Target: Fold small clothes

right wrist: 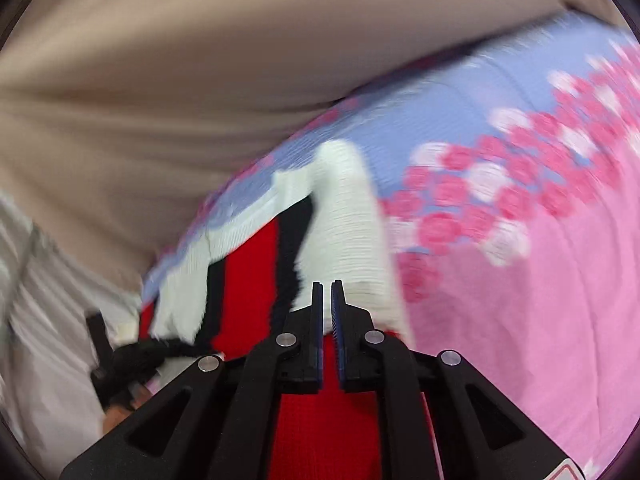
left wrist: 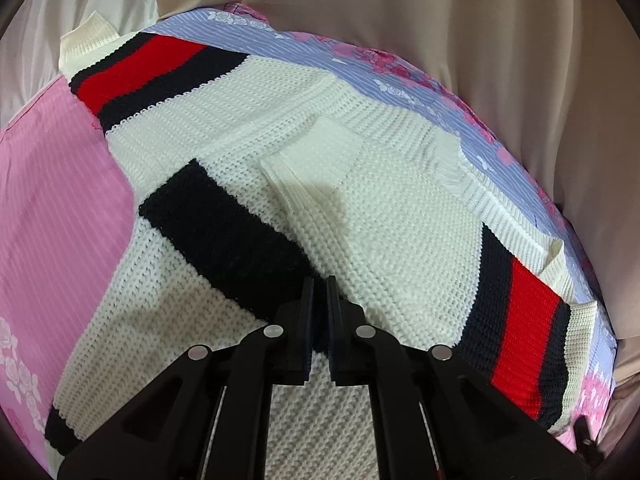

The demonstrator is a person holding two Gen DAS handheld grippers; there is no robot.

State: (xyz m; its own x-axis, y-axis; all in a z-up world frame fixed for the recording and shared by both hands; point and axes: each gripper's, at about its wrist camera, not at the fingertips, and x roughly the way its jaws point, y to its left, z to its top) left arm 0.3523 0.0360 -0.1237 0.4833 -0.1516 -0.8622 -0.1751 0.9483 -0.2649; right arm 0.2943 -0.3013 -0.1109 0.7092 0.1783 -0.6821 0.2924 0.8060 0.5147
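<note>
The left gripper (left wrist: 319,280) pinches the sweater (left wrist: 360,216) at its dark band, the right gripper (right wrist: 327,284) clamps the red-striped edge (blurred), the body stretching away ahead.

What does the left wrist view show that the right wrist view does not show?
Only the left wrist view shows the white knit sweater spread out, one sleeve folded across its body, and the left gripper shut on the black band. Only the right wrist view, blurred, shows the right gripper closed at the red stripe and white cuff. Both show the floral sheet and beige cloth behind.
</note>
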